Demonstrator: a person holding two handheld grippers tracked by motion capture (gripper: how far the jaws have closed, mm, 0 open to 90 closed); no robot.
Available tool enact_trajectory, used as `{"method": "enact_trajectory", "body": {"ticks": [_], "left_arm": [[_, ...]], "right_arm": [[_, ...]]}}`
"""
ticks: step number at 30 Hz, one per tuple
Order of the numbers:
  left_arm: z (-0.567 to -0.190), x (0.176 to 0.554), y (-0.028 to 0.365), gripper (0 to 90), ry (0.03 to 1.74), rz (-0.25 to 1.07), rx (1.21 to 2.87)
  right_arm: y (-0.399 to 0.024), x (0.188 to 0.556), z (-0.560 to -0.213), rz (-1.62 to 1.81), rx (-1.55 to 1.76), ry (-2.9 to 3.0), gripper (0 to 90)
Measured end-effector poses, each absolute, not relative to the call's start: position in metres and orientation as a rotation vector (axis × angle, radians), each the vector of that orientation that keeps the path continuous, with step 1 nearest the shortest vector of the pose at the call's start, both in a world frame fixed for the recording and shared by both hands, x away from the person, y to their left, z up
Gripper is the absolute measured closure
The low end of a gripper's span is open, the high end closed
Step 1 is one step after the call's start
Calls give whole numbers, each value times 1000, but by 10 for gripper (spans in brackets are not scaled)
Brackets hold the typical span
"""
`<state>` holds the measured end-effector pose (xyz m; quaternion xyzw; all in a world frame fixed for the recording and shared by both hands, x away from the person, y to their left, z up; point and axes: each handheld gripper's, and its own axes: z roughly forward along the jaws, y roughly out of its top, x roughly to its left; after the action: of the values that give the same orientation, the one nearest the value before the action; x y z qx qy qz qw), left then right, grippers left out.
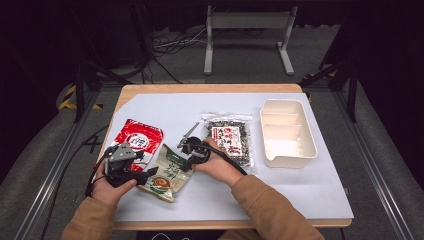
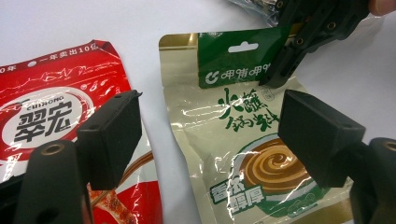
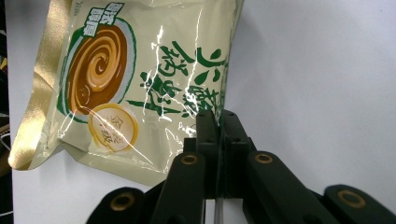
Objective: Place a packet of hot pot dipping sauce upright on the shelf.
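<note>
Green-and-cream sauce pouch [image 1: 170, 174] lying flat on the white desk [image 1: 300, 190], just right of the red packet [image 1: 137, 140] and just left of the seaweed bag [image 1: 231, 137], with the cream tray [image 1: 286, 132] well apart beyond that bag. Clamped at its green header edge by the right gripper [image 3: 218, 122], jaws pressed together on the thin film (hardly any material between the pads, judging by the right gripper view). Left gripper [image 2: 205, 140] poised over the pouch's lower half, jaws spread wide on either side of the printed bowl, gripping nothing. Risk from here, as a judgement: a pinch this close to the edge slipping off glossy film once lifted, dropping the pouch back beside the red packet; or the hanging weight swinging the pouch into the seaweed bag. Also possible: the left gripper closing too low and catching the red packet's edge just beside the pouch.
</note>
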<state>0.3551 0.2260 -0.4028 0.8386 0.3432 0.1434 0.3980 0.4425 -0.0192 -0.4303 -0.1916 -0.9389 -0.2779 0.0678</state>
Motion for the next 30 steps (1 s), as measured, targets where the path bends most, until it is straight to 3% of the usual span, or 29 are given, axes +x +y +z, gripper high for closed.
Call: {"method": "enact_trajectory", "body": {"ticks": [16,30], "left_arm": [[-401,355,231,222,875,396,2108],[-396,354,241,228,930,445,2016]], "right_arm": [[-21,438,-414,-843,-640,-2788,889],[-16,415,-373,-965,-593,-2760,891]]}}
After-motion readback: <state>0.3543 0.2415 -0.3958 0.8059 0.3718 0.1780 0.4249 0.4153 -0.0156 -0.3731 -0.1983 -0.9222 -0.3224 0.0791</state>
